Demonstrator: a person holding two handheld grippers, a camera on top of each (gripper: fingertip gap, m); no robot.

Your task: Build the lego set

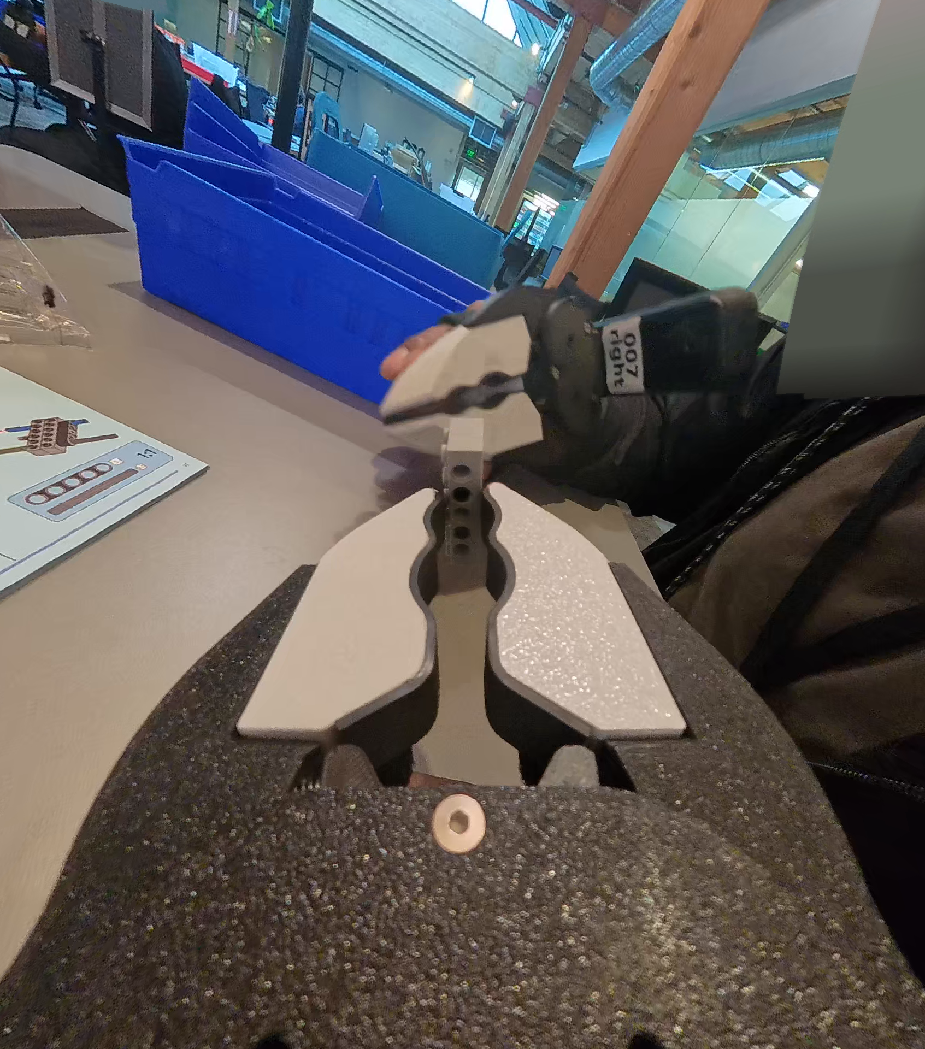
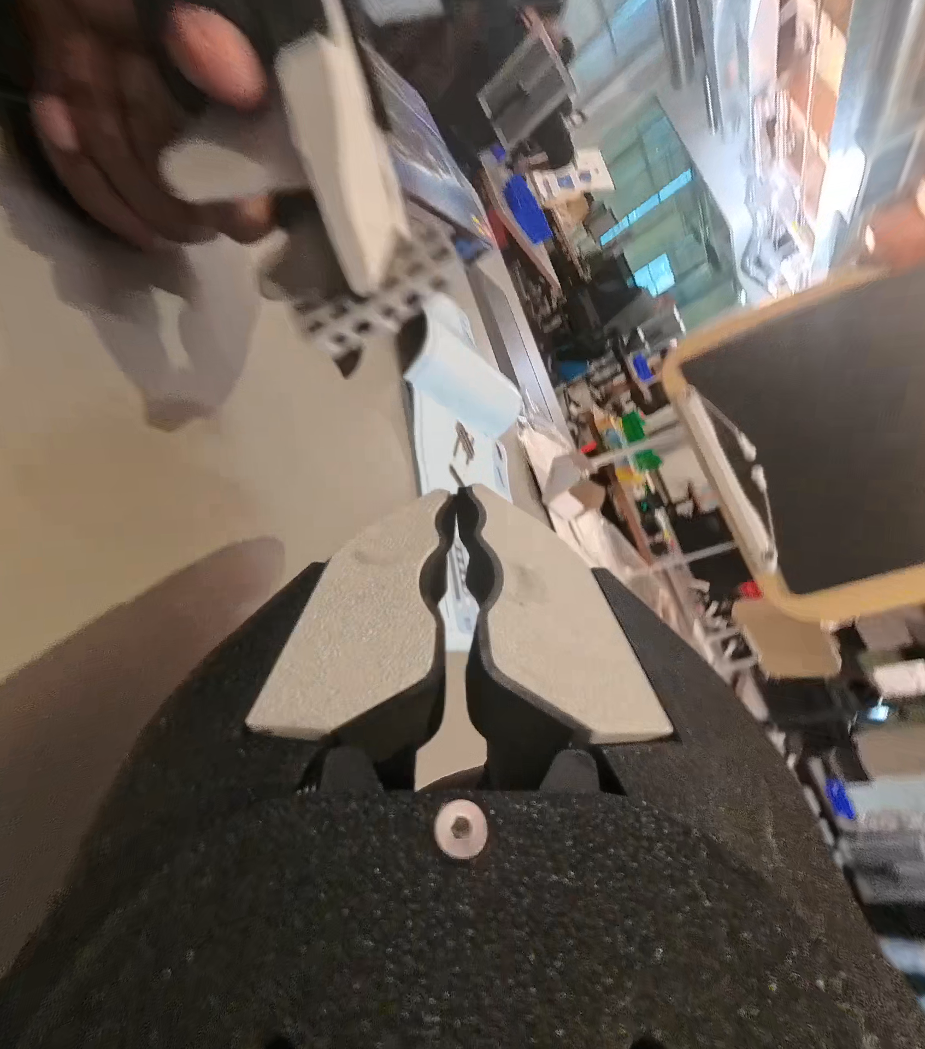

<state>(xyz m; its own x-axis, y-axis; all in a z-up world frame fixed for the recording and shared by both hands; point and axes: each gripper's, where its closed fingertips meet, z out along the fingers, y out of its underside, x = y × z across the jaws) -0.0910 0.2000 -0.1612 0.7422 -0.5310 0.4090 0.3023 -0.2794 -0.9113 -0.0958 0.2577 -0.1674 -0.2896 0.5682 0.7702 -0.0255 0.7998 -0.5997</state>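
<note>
Item: left gripper (image 1: 461,499), jaws narrowly parted, both pads pressed on a grey perforated building-block beam (image 1: 463,494) that projects beyond the tips.
Item: right gripper (image 1: 392,411), jaws closed on nothing, just above the beam's far end.
Nearby: instruction booklet (image 1: 51,482), blue bins (image 1: 278,267) well left of the tips.
Handling: the clamp looks best kept square and firm.

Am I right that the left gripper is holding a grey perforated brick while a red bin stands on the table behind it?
Not quite: the bin is blue, not red, as the left wrist view shows. The rest holds: the left gripper is shut on the grey perforated brick, with the bin on the table behind.
</note>
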